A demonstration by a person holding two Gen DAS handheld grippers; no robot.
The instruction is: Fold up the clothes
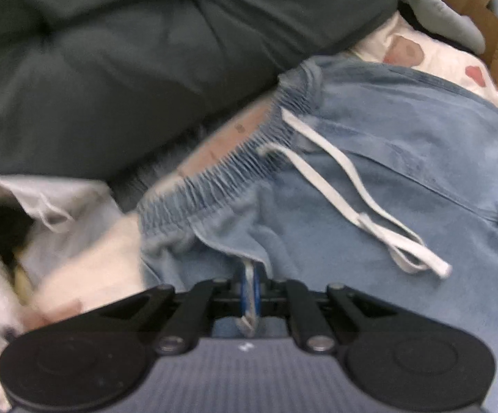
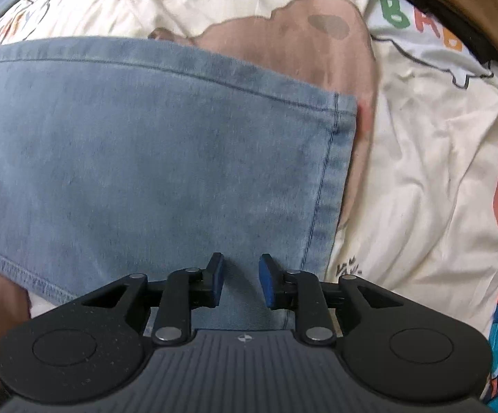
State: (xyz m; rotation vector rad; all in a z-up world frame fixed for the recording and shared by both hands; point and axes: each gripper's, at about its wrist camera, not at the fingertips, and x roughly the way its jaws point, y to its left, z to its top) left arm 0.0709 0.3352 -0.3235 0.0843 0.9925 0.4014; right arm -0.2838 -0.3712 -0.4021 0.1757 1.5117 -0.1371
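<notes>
Where the light-blue denim trousers (image 1: 369,179) bunch up just below their elastic waistband (image 1: 221,172), the left gripper (image 1: 249,296) is clenched on a fold of the cloth, its blue pads nearly meeting with the pinched edge showing pale between them. Ahead of these jaws and to their right, the white drawstring (image 1: 359,206) trails loose across the denim in two flat strands. Beyond the waistband lies a dark grey-green quilt (image 1: 128,69), and to the left of the jaws sits a heap of pale laundry (image 1: 59,213) (too blurred to tell apart).

In the right wrist view, the trouser leg (image 2: 145,158) lies flat, its stitched hem (image 2: 331,172) running up just right of the jaws. The right gripper (image 2: 240,282) stands partly open over the denim, both pads clear of each other with only flat cloth seen in the gap; whether the tips touch it I cannot tell. Under everything spreads a cream cartoon-printed sheet (image 2: 421,137).
</notes>
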